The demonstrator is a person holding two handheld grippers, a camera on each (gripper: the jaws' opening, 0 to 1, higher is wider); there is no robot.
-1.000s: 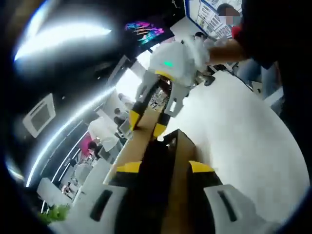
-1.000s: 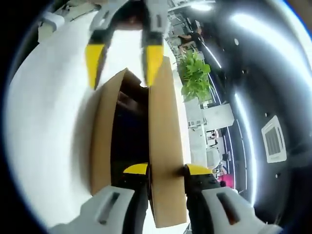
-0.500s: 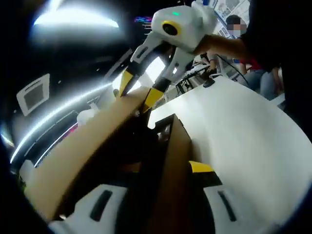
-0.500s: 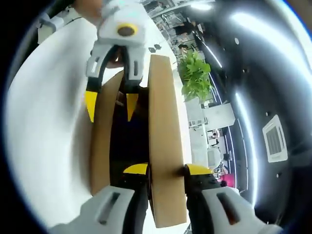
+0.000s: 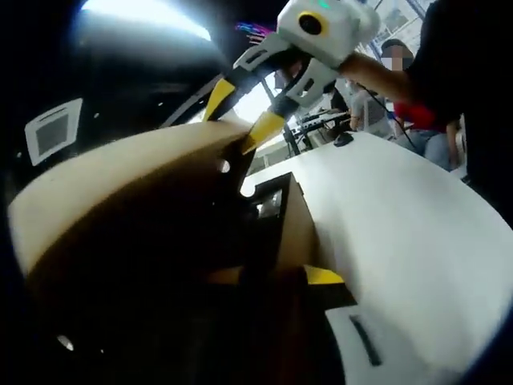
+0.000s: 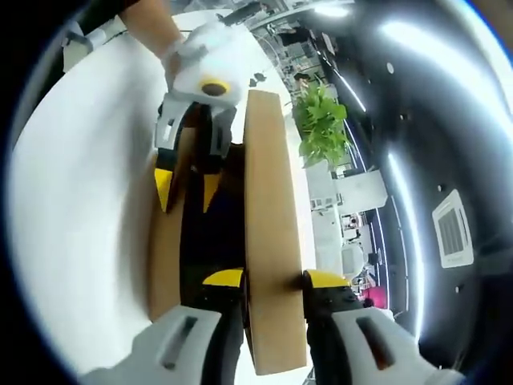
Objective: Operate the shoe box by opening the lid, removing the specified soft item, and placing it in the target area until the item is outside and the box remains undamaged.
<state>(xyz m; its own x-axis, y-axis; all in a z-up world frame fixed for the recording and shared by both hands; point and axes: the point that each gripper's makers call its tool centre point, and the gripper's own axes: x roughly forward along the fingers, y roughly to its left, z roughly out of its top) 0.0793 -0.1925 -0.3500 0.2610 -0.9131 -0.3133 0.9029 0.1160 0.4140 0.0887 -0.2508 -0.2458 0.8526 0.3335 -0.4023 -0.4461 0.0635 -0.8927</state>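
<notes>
A white table carries a brown cardboard shoe box, whose lid is swung up on edge, so the dark inside of the box lies open between the lid and the near wall. In the right gripper view the right gripper pinches that raised lid, one yellow-tipped jaw on either face of the cardboard. In the same view the left gripper, white with yellow tips and held by a person's gloved hand, straddles the box's far wall, one tip outside it and the other over the dark interior; whether it presses on the wall I cannot tell. In the left gripper view the lid looms close and blurred on the left, the right gripper comes in from above and grips its upper edge, and the box wall runs up between the left gripper's own jaws. The soft item inside the box cannot be made out in the darkness. A green potted plant stands beyond the table
</notes>
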